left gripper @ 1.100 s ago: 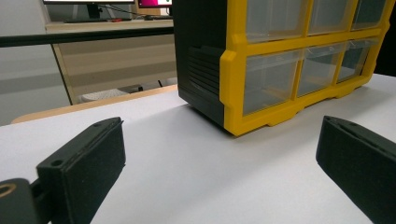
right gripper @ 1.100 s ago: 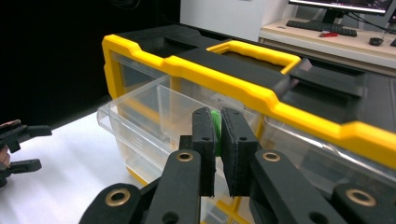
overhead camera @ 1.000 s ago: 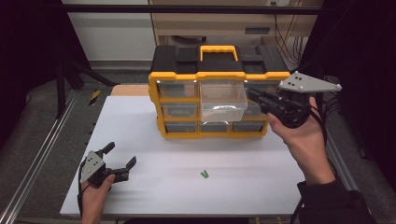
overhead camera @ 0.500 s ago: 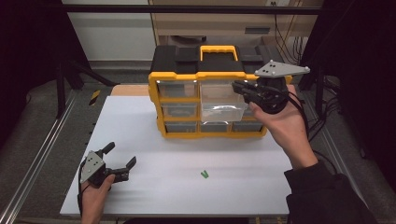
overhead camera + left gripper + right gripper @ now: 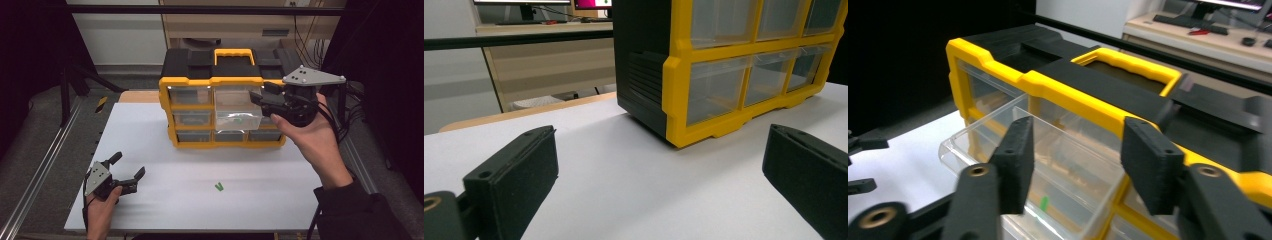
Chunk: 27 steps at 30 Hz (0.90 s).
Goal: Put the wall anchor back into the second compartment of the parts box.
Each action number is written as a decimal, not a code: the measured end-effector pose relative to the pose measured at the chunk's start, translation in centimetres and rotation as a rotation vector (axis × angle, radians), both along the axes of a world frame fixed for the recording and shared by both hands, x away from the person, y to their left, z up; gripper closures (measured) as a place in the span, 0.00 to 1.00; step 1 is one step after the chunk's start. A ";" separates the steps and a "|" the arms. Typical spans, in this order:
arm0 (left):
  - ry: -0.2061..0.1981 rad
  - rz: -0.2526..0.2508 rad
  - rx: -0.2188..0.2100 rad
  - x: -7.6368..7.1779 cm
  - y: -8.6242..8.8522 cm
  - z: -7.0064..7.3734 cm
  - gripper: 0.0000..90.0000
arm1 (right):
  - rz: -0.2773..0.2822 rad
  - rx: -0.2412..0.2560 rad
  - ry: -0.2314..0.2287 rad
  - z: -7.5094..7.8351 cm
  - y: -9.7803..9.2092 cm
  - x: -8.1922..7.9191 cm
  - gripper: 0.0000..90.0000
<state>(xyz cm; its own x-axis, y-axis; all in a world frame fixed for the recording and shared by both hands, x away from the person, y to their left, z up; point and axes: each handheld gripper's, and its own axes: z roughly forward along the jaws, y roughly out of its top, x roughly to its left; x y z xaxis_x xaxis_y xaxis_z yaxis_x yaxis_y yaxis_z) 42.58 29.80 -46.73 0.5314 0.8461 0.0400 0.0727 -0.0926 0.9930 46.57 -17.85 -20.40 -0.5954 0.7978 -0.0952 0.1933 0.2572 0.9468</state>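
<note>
Right hand-held gripper (image 5: 257, 97) is hovering open beside the pulled-out clear drawer (image 5: 239, 116) of the yellow organizer (image 5: 200, 80); a green piece (image 5: 1044, 202) is lying inside. Best to push the front squarely, keeping it level. Left hand-held gripper (image 5: 129, 172) is resting open on the worktop (image 5: 280, 170).

No legible text or labels

The drawer box (image 5: 220, 107) stands at the far side of the desk (image 5: 165, 165). One drawer (image 5: 238, 118) sticks out toward the near side, with a small piece (image 5: 235, 119) in it. Another small piece (image 5: 218, 187) lies on the desk, near of the box. The right tool (image 5: 260, 97) is just right of the drawer; the left tool (image 5: 127, 167) is at the near left.
</note>
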 end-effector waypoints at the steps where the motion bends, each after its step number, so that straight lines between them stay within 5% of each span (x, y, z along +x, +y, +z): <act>1: 0.000 0.000 -0.002 0.0 0.0 0.0 0.01 | -0.011 0.000 -0.006 0.0 -0.2 -0.3 0.46; 7: 0.002 0.002 -0.003 0.0 0.1 0.0 0.01 | -0.041 -0.004 -0.035 0.1 -1.4 -1.2 0.30; 14: 0.005 0.002 0.005 0.0 0.0 -0.1 0.01 | -0.061 -0.005 -0.010 -0.5 -2.6 -1.8 0.14; 27: 0.007 0.007 -0.006 0.1 0.2 -0.2 0.01 | -0.085 -0.052 0.084 -5.0 -4.6 -2.9 0.08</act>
